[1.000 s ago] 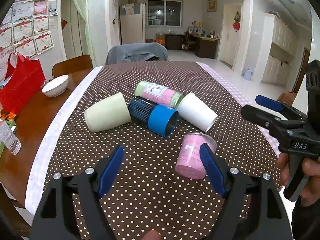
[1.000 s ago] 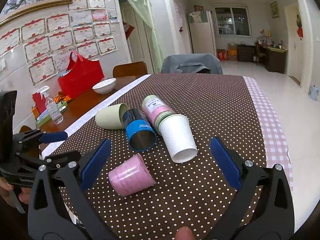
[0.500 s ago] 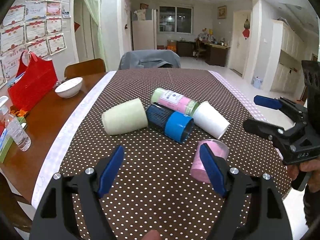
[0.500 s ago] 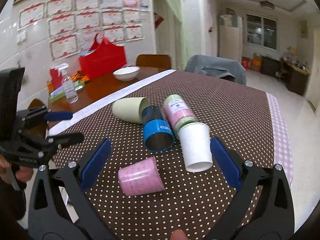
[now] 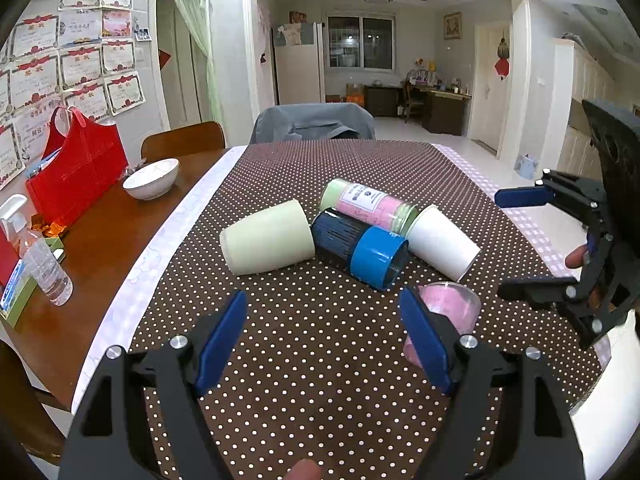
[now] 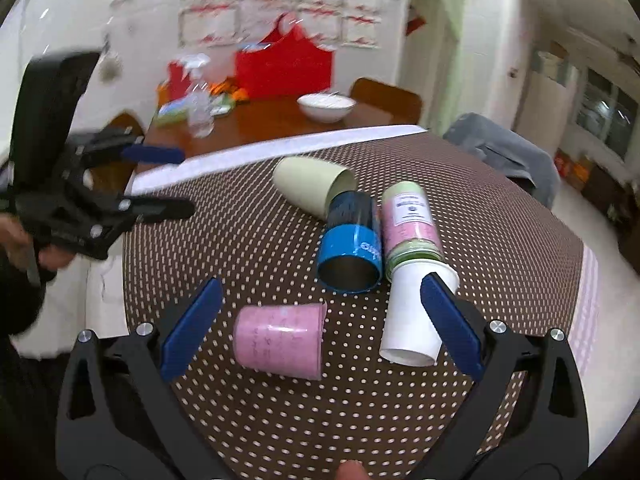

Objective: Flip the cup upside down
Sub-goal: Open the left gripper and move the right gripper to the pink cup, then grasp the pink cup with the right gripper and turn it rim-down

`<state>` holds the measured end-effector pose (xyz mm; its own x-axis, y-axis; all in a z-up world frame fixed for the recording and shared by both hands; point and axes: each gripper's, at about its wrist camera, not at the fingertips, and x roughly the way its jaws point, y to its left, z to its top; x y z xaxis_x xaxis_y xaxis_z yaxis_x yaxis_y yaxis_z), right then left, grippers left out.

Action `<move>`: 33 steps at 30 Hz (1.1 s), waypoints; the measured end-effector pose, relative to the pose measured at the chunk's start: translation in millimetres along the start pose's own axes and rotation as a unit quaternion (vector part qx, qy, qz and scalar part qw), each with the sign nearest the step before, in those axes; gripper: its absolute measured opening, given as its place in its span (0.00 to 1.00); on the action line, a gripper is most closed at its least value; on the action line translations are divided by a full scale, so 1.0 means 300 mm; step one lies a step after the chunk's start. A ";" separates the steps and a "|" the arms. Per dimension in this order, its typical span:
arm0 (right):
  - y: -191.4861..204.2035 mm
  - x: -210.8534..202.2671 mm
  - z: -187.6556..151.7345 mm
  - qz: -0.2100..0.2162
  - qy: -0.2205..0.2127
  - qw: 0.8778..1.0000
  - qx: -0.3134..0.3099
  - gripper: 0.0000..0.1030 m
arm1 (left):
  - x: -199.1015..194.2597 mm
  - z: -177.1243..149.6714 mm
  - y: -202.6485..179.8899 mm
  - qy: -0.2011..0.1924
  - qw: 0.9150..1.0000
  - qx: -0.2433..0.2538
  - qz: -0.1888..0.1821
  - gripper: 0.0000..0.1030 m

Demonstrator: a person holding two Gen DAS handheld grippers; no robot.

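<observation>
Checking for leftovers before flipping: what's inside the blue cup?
The right wrist view looks into the blue cup: only a bare, dull metallic wall shows. Its far bottom is too shadowed to tell.

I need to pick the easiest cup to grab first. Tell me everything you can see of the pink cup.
The pink cup is a small tapered tumbler, seemingly thin plastic with a faint pale print. It lies on its side on the brown dotted tablecloth, alone, nearest the grippers, its wide mouth toward the white cup. Nothing touches it but the cloth. It sits between the open right gripper's blue pads, ungripped. In the left wrist view the left gripper's pad partly hides it.
</observation>
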<state>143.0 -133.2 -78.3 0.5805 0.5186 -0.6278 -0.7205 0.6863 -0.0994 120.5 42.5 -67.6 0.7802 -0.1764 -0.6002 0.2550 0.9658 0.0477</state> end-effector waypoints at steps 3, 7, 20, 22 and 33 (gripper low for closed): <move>0.023 0.029 0.001 0.026 0.024 0.998 -0.056 0.94 | 0.019 -0.004 0.009 0.005 1.000 -0.007 0.003 0.75; 0.047 0.056 -0.006 0.051 0.050 0.991 -0.117 0.94 | 0.040 -0.011 0.031 0.010 1.000 -0.020 0.008 0.75; 0.159 0.148 -0.047 0.107 0.155 0.913 -0.362 0.76 | 0.133 -0.033 0.079 0.049 0.998 -0.040 0.021 0.75; 0.181 0.166 -0.057 0.106 0.168 0.895 -0.399 0.75 | 0.149 -0.032 0.086 0.054 0.997 -0.043 0.019 0.75; 0.241 0.239 -0.087 0.104 0.207 0.835 -0.499 0.65 | 0.225 -0.042 0.116 0.077 0.996 -0.054 0.002 0.75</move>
<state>122.7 -59.8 -150.7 0.3706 0.2104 -0.9046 -0.8670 -0.2710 -0.4182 174.8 66.7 -116.6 0.6823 -0.1493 -0.7157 0.1827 0.9827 -0.0308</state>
